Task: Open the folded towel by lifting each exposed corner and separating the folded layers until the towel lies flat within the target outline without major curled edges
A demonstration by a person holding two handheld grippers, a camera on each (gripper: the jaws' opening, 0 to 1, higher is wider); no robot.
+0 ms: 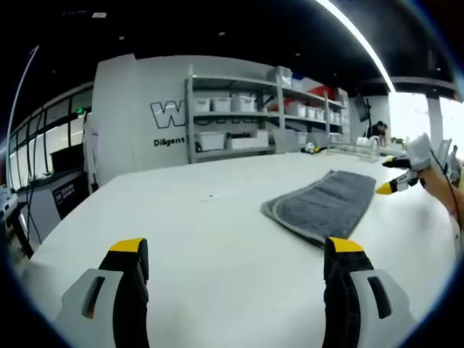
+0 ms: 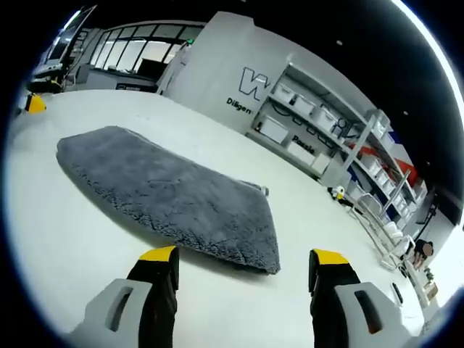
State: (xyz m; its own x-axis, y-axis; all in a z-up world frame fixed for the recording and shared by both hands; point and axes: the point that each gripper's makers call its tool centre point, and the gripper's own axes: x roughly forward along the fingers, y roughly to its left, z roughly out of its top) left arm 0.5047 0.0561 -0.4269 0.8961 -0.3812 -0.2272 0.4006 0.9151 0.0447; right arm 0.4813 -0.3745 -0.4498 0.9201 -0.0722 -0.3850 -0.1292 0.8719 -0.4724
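You are holding the left gripper (image 1: 235, 268) low over bare white tabletop (image 1: 217, 239), its yellow-tipped jaws standing wide apart with nothing between them, and it is sitting well short of the work, probably parked there so the other hand has room to make the first approach. Moving right across the left gripper view, the gray towel (image 1: 324, 204) is lying folded on the tabletop as a long, flat pad, its doubled edge facing you; no marked outline is showing on the surface around it. Further right in that view, the right gripper (image 1: 395, 176) is hovering at the towel's far end, its yellow tips just beside the cloth. In the right gripper view, the towel (image 2: 170, 192) is stretching away to the upper left while its nearest corner is pointing between your spread, empty jaws, just ahead of the right gripper (image 2: 243, 264); that alignment suggests you are lining up on this exposed corner to lift the top layer. The layered edge along the near side is looking thick, so you will likely need to slip one jaw under the upper layer alone. Shelving (image 2: 326, 127) with white bins is standing behind the tabletop.
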